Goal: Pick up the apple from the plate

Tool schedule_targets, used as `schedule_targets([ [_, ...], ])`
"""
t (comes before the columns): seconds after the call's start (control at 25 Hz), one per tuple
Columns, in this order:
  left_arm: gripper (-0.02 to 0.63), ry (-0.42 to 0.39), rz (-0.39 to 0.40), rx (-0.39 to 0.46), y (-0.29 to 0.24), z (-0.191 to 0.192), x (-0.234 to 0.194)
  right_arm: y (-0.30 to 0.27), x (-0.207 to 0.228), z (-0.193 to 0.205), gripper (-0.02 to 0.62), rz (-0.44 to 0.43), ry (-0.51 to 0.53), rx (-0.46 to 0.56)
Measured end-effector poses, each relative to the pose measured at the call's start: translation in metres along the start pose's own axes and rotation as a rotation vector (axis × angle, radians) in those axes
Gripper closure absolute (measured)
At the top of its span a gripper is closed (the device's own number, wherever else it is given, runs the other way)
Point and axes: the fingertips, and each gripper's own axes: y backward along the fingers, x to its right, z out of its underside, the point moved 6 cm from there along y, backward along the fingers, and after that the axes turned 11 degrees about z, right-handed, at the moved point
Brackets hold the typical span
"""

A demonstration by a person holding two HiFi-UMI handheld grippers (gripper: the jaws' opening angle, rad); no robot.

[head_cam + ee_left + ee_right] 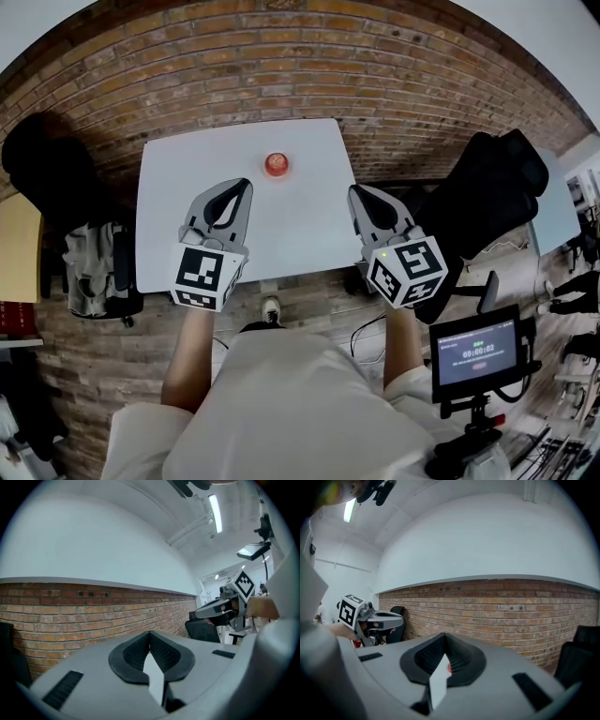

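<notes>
Head view puts you at the approach: left gripper and right gripper jaws closed on nothing, apple on the bench ahead, between them (untouched), so open one pair before reaching.

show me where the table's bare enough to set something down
Bare: the white table left of the left gripper, and the strip between it and the right gripper. The only occupied spot is the apple near the far edge.

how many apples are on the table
1. The apple sits near the far edge of the white table, roughly midway across. Nothing on the table could hide another.
</notes>
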Motion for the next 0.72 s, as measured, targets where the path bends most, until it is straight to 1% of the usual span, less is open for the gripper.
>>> schedule_targets([
  [0.32, 0.6, 0.0, 0.074, -0.038, -0.032, 0.016, -0.03, -0.039, 0.0, 0.01, 0.594, 0.013, -0.026, -0.029],
  [0.56, 0.6, 0.015, 0.108, -0.058, -0.052, 0.026, -0.052, -0.061, 0.002, 0.019, 0.594, 0.024, -0.044, -0.064],
  [0.72, 0.6, 0.017, 0.131, -0.088, -0.069, 0.036, -0.061, -0.072, 0.009, 0.023, 0.594, 0.044, -0.059, -0.077],
])
